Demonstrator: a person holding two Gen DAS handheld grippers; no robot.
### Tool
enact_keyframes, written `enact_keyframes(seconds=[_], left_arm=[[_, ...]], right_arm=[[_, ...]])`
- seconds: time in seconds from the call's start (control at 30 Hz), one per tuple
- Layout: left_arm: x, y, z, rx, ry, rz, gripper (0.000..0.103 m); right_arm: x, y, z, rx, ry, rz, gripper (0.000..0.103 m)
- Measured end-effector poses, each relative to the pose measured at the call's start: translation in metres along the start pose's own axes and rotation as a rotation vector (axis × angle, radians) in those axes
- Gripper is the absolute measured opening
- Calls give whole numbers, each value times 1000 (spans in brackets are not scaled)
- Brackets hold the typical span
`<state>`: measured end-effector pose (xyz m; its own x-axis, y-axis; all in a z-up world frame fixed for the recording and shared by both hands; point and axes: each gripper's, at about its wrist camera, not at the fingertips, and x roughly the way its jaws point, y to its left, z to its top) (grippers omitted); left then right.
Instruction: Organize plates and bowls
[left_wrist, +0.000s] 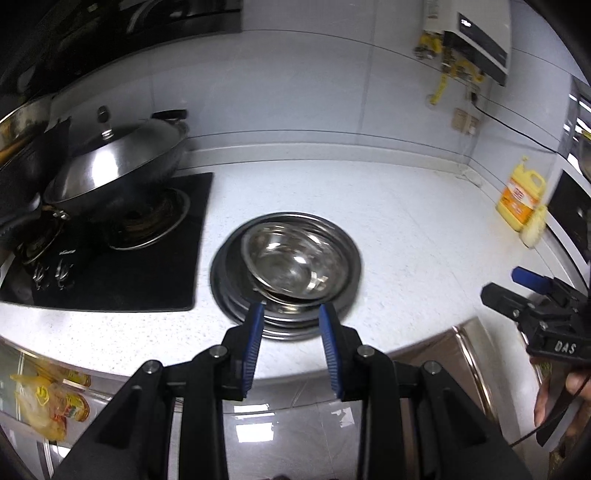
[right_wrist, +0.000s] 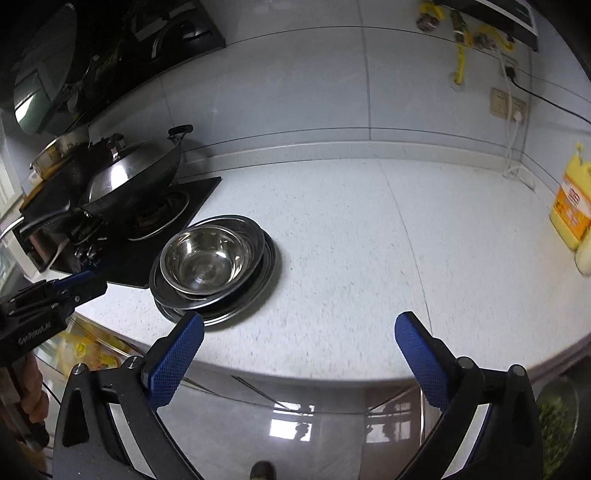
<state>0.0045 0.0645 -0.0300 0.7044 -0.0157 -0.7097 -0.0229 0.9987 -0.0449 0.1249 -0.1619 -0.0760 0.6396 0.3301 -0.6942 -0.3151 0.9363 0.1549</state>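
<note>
White speckled bench (left_wrist: 388, 229) runs along a pale tiled wall (left_wrist: 295, 92), with a black stove top (left_wrist: 122, 266) set into it off to the left of both claws. On the stove sits a wok (left_wrist: 122, 177) under a shiny domed lid (left_wrist: 110, 155), tilted toward the wall.

Straight ahead of the left claw (left_wrist: 291, 310) stands a stack of steel plates (left_wrist: 343, 280), and a steel bowl (left_wrist: 284, 258) rests in the top plate, slightly off-centre toward the left. The left claw's blue pads are parted by a moderate gap and hold nothing; their tips hang just over the near rim of the stack — whether they touch it I cannot tell.

From the right wrist view the same plates (right_wrist: 255, 288) and bowl (right_wrist: 205, 258) lie ahead and to the left of the right claw (right_wrist: 299, 325), just beside the stove's corner. The right claw is spread wide and empty, its fingers over bare bench near the front edge, apart from the stack. The left claw (right_wrist: 88, 282) shows at the far left of that view, and the right claw (left_wrist: 513, 291) at the far right edge of the left wrist view.

Far to the right of the claws, a yellow bottle (left_wrist: 521, 199) stands near the corner of the wall, with a pale sponge-like thing (left_wrist: 533, 230) just beside it — too blurred to name.
</note>
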Motion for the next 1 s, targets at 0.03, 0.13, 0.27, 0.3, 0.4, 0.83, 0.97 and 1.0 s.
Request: enact_keyframes(seconds=[0.03,0.13,0.27,0.3,0.4,0.83,0.97,1.0], left_arm=[[-2,-3,1,12,-3,-7,30],[-9,-10,1,48,-30,-17,30],[-14,-13,0,85,-42,-25,30],[-16,-12,-2,92,-41,-30,30],[-19,-11,-6,105,-42,-37,30],[-28,-11,-14,121,-46,-61,30],[-34,-16,-17,115,-54,-75,30],[-35,-18,-18,115,-55,-76,30]], right_arm=[[-4,-2,-2,11,-2,-1,102],[-16,-7,-6,40,-17,-23,102],[-30,-10,-9,83,-40,-84,102],[-32,-11,-10,96,-42,-93,102],[-37,-9,-12,113,-46,-136,102],[-61,-9,-22,193,-86,-192,102],[-69,-12,-26,196,-85,-202,102],[-70,-13,-27,196,-84,-205,102]])
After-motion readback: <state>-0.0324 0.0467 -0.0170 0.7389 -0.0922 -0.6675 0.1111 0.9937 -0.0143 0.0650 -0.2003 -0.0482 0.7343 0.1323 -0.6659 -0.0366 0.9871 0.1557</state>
